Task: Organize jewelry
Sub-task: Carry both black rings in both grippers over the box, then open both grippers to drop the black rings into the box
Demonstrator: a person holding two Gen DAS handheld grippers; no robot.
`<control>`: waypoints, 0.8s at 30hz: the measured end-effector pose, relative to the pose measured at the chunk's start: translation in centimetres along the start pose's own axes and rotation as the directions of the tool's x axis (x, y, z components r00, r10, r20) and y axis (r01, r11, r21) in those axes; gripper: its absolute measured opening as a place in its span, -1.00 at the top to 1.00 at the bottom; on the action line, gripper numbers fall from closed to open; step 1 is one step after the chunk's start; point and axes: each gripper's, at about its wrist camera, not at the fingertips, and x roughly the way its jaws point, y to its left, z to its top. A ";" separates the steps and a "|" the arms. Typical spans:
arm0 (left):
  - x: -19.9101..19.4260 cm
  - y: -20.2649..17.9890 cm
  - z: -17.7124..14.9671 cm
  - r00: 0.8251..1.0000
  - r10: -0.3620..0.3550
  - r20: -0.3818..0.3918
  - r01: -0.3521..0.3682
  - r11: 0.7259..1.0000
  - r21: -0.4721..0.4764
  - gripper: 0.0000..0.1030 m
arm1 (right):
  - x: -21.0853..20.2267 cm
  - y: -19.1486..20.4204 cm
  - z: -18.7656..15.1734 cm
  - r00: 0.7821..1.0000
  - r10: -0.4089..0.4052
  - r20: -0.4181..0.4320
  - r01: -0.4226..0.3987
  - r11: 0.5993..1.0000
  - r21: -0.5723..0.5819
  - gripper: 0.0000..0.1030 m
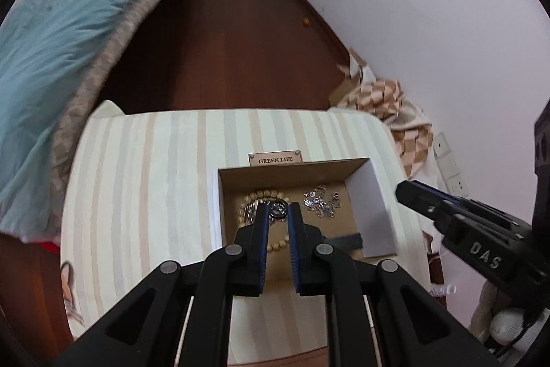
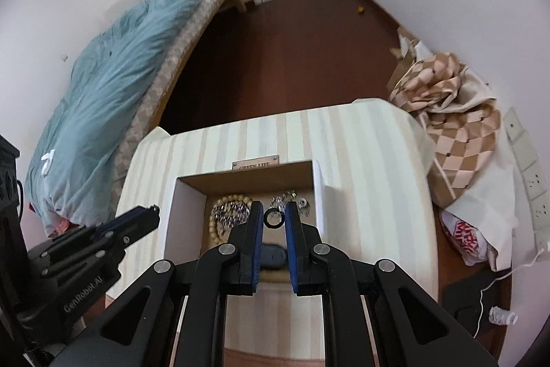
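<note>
Black ring [image 2: 274,218]: pinched by right hand-held gripper [image 2: 274,212] over box [image 2: 172,215], frame centre.
Left hand-held gripper [image 1: 278,212]: clamp unclear.
Risk: thin grip, ring may slip.

Black ring [image 2: 274,218] upright between fingers [image 2: 256,222] (above box [image 2: 182,195]).

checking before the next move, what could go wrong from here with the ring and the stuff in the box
1. The right gripper pinches a small dark ring only at its fingertips; a slight slip could drop it into the box.
2. Below lie a silver chain pile inside a bead bracelet; a dropped ring may tangle there.
3. The left gripper appears to grip a ring-like piece just above that pile, so lifting might snag the chain.
</note>
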 end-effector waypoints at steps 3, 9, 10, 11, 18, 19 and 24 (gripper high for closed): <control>1.3 0.7 1.4 0.999 0.007 -0.042 -0.008 1.000 -0.027 0.81 | 2.4 0.1 1.5 0.997 -0.009 -0.075 0.008 1.000 -0.005 0.73; 2.0 0.9 2.6 0.995 0.077 -0.068 -0.077 0.997 -0.010 0.47 | 3.3 -0.7 2.6 0.991 0.004 -0.135 -0.002 1.000 0.017 0.24; 1.9 1.1 2.7 0.995 0.082 -0.060 -0.082 0.997 -0.011 0.32 | 3.0 -0.9 2.6 0.992 0.002 -0.128 0.000 1.000 0.019 0.10; 1.7 1.2 2.8 0.995 0.086 -0.053 -0.087 0.996 -0.012 -0.06 | 2.5 -1.0 2.6 0.993 -0.002 -0.119 0.004 1.000 0.017 0.07; 0.1 2.8 0.9 0.989 0.149 -0.023 -0.150 0.987 -0.052 -0.85 | 0.3 -1.1 1.3 0.991 -0.101 -0.082 0.100 0.995 -0.019 -0.52; -0.1 2.8 0.3 0.986 0.168 -0.019 -0.169 0.984 -0.051 -0.94 | 0.0 -0.8 0.9 0.987 -0.142 -0.073 0.140 0.989 -0.039 -0.62; -0.8 2.4 -2.5 0.974 0.227 -0.012 -0.228 0.973 -0.039 -0.98 | -0.9 -0.2 -1.9 0.961 -0.270 -0.068 0.263 0.960 -0.092 -0.90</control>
